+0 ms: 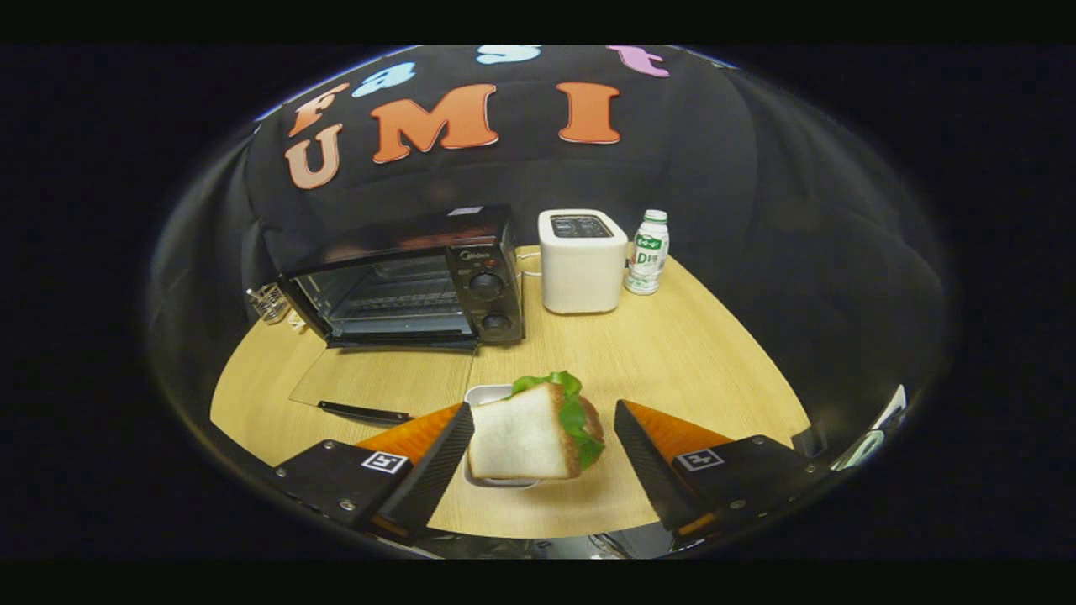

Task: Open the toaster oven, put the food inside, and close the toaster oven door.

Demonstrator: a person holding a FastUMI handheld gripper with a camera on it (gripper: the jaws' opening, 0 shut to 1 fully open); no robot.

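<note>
Sandwich (534, 433) with lettuce sits between the spread fingers of the gripper (542, 449), resting on a small white tray (487, 393) on the wooden table (672, 353); its left side lies against or just beside the left finger, while a gap separates it from the right one. Beyond the fingers stands the black toaster oven (403, 281), its glass door (378, 386) folded down flat onto the table, with a white toaster (582, 260) and a small bottle (648, 252) to its right.

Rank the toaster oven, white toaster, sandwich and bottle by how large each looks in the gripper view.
1. Toaster oven, door open.
2. Sandwich, between the open gripper fingers; nearness inflates it.
3. White toaster, close to the sandwich in apparent size, so that order is unsure.
4. Bottle.
</note>
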